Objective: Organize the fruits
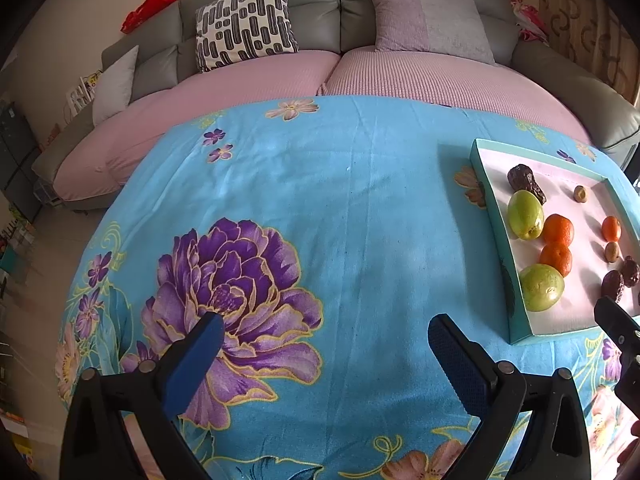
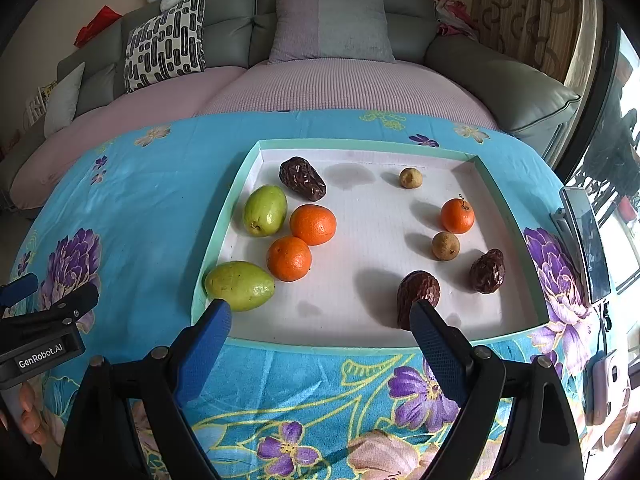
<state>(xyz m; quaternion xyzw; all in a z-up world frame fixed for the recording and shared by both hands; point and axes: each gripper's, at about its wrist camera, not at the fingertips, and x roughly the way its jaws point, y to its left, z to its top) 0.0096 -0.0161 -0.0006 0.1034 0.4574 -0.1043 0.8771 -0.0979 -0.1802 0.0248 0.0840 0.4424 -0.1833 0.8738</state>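
Currently all fruit lies inside the shallow tray [image 2: 504,208] on the floral-covered tabletop [image 2: 152,208]. Nearest the right gripper [image 2: 320,320] are a green fruit [image 2: 239,285], just beyond its left jaw, long axis running left-right, and a dark date [image 2: 418,290], just beyond its right jaw, standing roughly upright. Three oranges [image 2: 289,258], further dates and small brown fruits sit farther in. Right jaws stand apart, empty, at the tray's near wall. The left gripper [image 1: 324,332], jaws likewise apart and empty, hangs over bare cloth, well left of the tray; the right is judged nearer.
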